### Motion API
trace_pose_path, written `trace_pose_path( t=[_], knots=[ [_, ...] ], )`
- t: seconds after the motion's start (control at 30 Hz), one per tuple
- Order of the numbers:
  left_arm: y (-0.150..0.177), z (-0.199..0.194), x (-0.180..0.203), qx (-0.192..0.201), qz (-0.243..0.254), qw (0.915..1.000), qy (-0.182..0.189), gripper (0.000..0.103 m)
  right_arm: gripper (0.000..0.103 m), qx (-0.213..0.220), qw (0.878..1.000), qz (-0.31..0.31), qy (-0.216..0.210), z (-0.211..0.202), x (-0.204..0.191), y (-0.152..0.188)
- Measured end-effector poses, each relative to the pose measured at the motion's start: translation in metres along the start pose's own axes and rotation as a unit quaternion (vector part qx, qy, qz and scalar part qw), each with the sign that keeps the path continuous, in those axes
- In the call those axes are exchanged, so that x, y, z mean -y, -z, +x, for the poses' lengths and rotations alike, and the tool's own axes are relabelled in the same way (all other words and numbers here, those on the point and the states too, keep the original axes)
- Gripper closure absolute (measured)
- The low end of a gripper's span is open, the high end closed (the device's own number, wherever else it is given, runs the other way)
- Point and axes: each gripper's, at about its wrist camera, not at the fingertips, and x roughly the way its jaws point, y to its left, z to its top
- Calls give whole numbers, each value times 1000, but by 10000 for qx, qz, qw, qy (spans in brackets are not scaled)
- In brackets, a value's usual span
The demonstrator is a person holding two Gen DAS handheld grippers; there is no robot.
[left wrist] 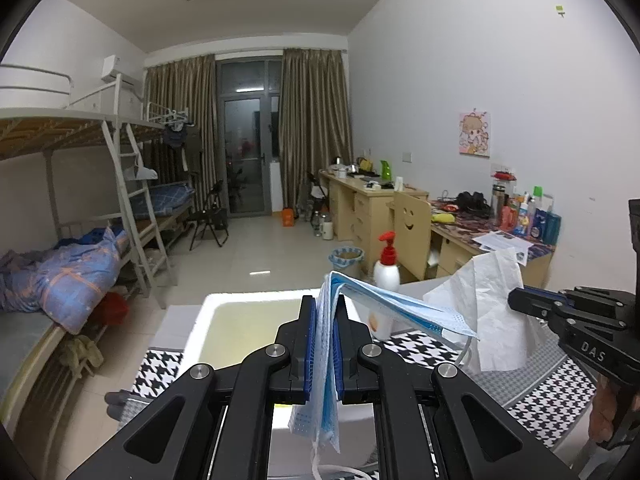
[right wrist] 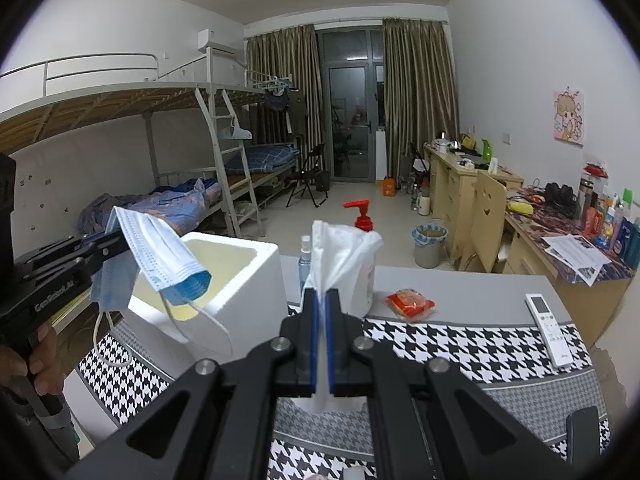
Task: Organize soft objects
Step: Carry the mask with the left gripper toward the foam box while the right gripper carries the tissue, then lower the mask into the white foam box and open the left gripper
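Observation:
My left gripper [left wrist: 325,304] is shut on blue face masks [left wrist: 384,304], held in the air above the white foam box [left wrist: 248,320]. In the right wrist view the left gripper [right wrist: 116,242] holds the masks [right wrist: 160,256] over the box [right wrist: 256,280], ear loops dangling. My right gripper [right wrist: 322,300] is shut on a white tissue [right wrist: 340,244], held above the table. In the left wrist view the right gripper [left wrist: 516,300] holds the tissue [left wrist: 488,308] to the right of the masks.
The table has a houndstooth cloth [right wrist: 460,344]. On it are a pump bottle with red top [right wrist: 362,252], a small spray bottle [right wrist: 305,264], a red packet [right wrist: 410,303] and a white remote [right wrist: 548,328]. Bunk beds [right wrist: 180,152] stand left, desks [right wrist: 520,208] right.

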Motion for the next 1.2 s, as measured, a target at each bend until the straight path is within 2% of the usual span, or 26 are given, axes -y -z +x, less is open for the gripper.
trace_pose_path(
  t=[0.43, 0.73, 1.2],
  knots=[
    [-4, 17, -18, -117, -111, 9989, -431, 95, 97, 127, 9998, -82, -163, 2, -13, -10],
    [-4, 32, -24, -289, -164, 9979, -561, 95, 97, 134, 9995, -152, -227, 7, -21, -13],
    [4, 62, -39, -765, -274, 9947, -626, 93, 98, 73, 9995, -231, -195, 14, -29, -14]
  ],
)
